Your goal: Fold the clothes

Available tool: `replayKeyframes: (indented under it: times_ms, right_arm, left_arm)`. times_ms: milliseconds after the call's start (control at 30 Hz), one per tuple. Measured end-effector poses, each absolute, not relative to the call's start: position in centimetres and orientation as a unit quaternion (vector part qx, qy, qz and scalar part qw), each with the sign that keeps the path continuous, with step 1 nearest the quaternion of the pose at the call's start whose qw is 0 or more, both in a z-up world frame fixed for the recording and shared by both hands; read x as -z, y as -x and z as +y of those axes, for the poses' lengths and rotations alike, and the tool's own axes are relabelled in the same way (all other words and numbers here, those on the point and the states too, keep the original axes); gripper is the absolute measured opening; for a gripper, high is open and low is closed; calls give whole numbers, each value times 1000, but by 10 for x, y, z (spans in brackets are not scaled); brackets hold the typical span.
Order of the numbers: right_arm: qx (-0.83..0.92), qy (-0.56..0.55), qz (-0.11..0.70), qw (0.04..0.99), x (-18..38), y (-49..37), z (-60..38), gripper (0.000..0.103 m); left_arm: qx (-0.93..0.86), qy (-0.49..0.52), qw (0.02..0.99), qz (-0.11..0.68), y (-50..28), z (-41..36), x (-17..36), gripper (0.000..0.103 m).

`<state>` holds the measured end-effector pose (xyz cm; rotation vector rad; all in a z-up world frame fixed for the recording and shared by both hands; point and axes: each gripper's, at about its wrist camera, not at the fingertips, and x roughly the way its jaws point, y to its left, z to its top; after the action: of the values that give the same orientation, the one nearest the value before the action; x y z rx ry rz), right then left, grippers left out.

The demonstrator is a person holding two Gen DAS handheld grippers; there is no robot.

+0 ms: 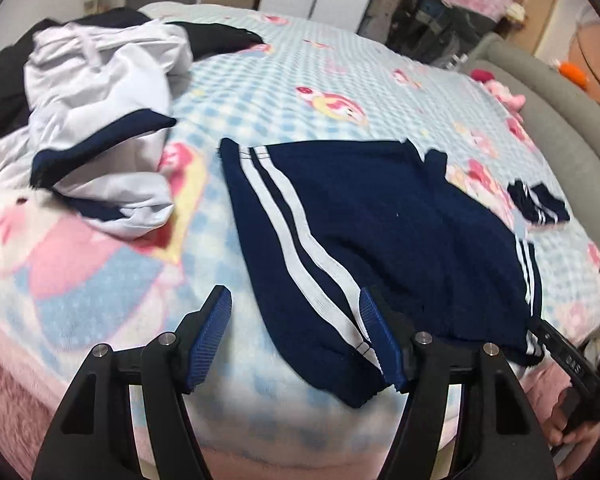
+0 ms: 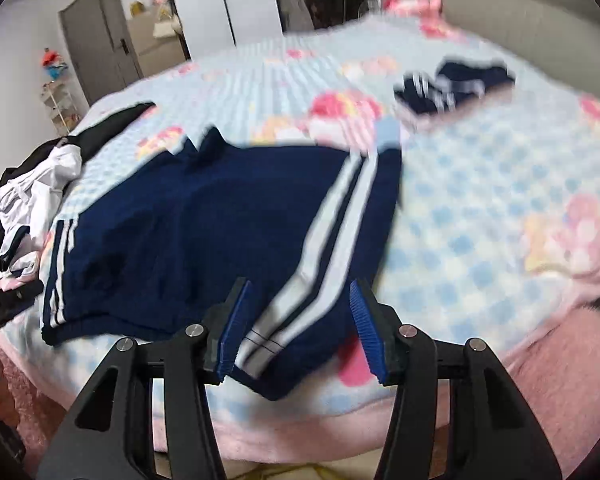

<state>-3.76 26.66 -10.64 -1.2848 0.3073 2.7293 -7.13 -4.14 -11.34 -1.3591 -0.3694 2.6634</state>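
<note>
Your navy shorts [image 1: 364, 232] lie spread flat on the blanket [image 1: 284, 80], near its front edge, with white double stripes running down each side seam. The waistband end points away from you and the two leg hems lie nearest the bed's edge.

Your left gripper [image 1: 296, 328] is wide open and holds nothing. Its right pad sits against the striped hem of one leg, and its left pad is over bare blanket — so the hem lies beside one finger rather than centred in the gap.

Your right gripper [image 2: 298, 320] is also wide open and empty. The other striped hem lies between its two fingers, with both pads apart from the cloth on either side. This view is blurred, so you cannot tell whether the tips touch the fabric.

A small folded navy piece [image 1: 538, 202] with white stripes rests on the blanket beyond the shorts, well apart from them, towards the grey bed frame [image 1: 560, 128].

To the left, a crumpled white shirt [image 1: 100, 92] with navy trim lies in a heap, partly over some black clothing [image 1: 4, 92]. It is near the shorts but not touching them.
</note>
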Motion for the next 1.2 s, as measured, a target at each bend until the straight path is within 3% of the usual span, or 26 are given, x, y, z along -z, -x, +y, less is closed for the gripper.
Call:
replayKeyframes:
  times_ms: [267, 433, 467, 567, 667, 933, 1067, 1200]
  right_arm:
    - [-891, 441, 93, 56, 115, 32, 268, 56]
    - [-891, 433, 124, 51, 113, 27, 281, 56]
    - [-890, 435, 132, 44, 114, 27, 284, 56]
    - [-887, 442, 130, 38, 118, 31, 283, 54]
    - [-884, 454, 99, 47, 120, 32, 279, 50]
    - [-867, 454, 206, -26, 117, 20, 303, 51]
    - [-868, 450, 197, -64, 110, 30, 289, 51]
    - [-855, 476, 201, -42, 125, 38, 292, 41]
  left_arm:
    - [-849, 504, 80, -136, 60, -52, 128, 70]
    - [-892, 429, 112, -93, 62, -31, 87, 68]
    - [-897, 418, 123, -75, 68, -21, 82, 66]
    - [-890, 434, 137, -39, 84, 3, 90, 49]
    - [-865, 487, 112, -41, 90, 6, 122, 48]
    - [-886, 437, 129, -78, 66, 3, 101, 48]
    - [-886, 419, 188, -60, 66, 35, 85, 54]
    - [-866, 433, 248, -20, 73, 85, 88, 54]
